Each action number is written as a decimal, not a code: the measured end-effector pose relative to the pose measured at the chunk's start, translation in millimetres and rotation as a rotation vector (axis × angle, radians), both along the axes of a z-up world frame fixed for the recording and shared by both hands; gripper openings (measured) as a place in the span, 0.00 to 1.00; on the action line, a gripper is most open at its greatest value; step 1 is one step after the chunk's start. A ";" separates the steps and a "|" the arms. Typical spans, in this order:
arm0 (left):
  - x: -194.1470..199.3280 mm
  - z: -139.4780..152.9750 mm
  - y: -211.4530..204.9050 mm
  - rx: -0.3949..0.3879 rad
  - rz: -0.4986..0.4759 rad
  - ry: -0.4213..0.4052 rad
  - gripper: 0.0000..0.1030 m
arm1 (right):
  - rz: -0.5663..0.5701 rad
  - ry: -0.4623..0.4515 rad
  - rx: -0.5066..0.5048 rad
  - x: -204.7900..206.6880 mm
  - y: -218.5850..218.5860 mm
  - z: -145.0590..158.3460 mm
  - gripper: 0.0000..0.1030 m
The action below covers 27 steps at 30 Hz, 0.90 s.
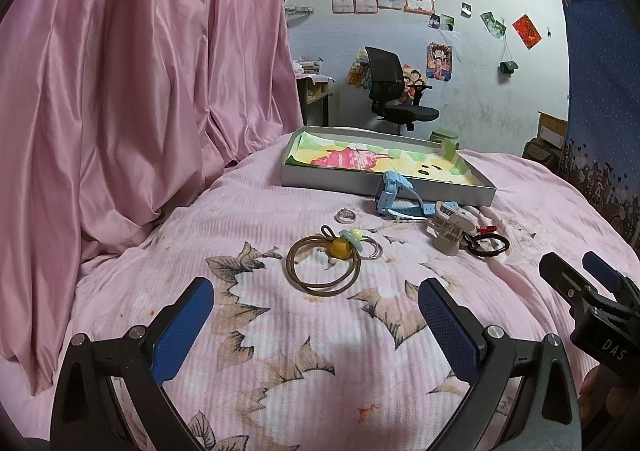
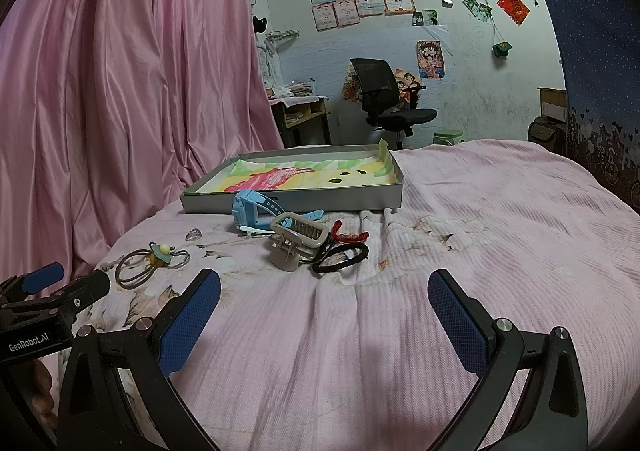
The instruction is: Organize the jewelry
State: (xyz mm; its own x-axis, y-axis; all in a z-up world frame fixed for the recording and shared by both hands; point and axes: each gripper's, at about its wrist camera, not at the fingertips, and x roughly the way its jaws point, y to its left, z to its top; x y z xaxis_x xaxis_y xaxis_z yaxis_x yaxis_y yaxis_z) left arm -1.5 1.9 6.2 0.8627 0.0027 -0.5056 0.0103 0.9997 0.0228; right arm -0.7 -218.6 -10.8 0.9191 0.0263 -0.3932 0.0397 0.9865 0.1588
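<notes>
On the pink bedspread, jewelry is being left scattered before the grey tray: brown cord loops, a ring. Left gripper and right gripper are being held apart, empty. Soft fabric is likely being pinched with thin pieces.

A pink flowered bedspread carries a grey tray, blue watch, ring, brown cord loops, beige clip, and black hair ties.

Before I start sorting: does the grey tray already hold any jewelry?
No. The grey tray shows only its colourful liner; the blue watch lies outside on the bedspread.
</notes>
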 end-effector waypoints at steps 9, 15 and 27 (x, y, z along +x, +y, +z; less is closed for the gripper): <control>-0.6 0.0 -0.2 0.000 0.001 -0.003 1.00 | 0.000 0.000 0.000 0.0 0.1 0.0 0.99; -0.6 5.2 0.1 0.006 0.001 -0.018 1.00 | 0.000 0.000 0.000 0.0 0.2 0.2 0.99; -1.2 4.8 0.3 0.004 0.003 -0.028 1.00 | 0.000 0.000 0.000 -0.1 0.4 0.4 0.99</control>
State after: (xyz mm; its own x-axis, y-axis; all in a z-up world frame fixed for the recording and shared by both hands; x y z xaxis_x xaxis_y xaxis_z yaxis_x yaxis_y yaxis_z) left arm -2.7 2.2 11.0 0.8768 0.0069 -0.4809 0.0070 0.9996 0.0271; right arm -0.8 -218.2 -10.4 0.9191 0.0261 -0.3933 0.0399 0.9865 0.1587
